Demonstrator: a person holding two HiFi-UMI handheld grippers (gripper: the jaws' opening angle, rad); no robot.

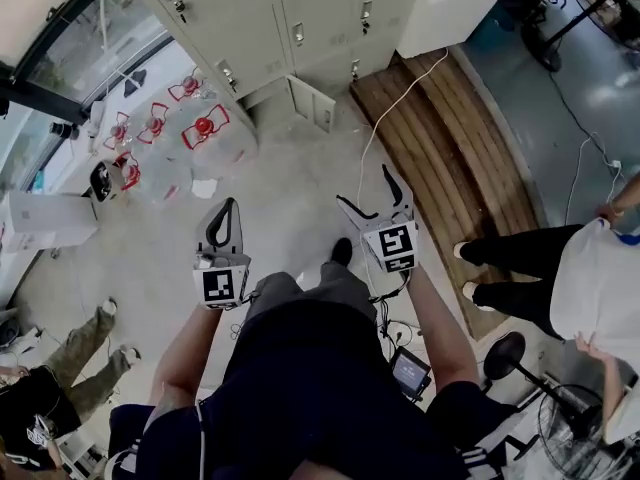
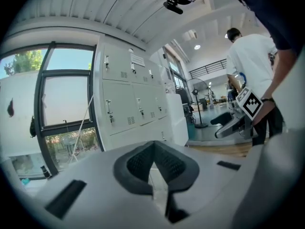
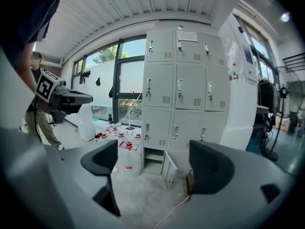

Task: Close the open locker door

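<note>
Two grippers face grey metal lockers (image 1: 250, 28): left gripper (image 1: 231, 206) pinched together, empty; right gripper (image 1: 363, 185) spread wide, empty. Lowest locker door (image 1: 314, 104) hangs ajar over speckled concrete floor (image 1: 290, 183).

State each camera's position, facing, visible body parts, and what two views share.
Head view: on head, facing concrete floor; forearms, left hand-held gripper, right hand-held gripper.
Left gripper view: over shut jaws, facing grey metal lockers; right forearm.
Right gripper view: over open jaws, facing open grey locker door; dark clothing.
Head view shares that door.
</note>
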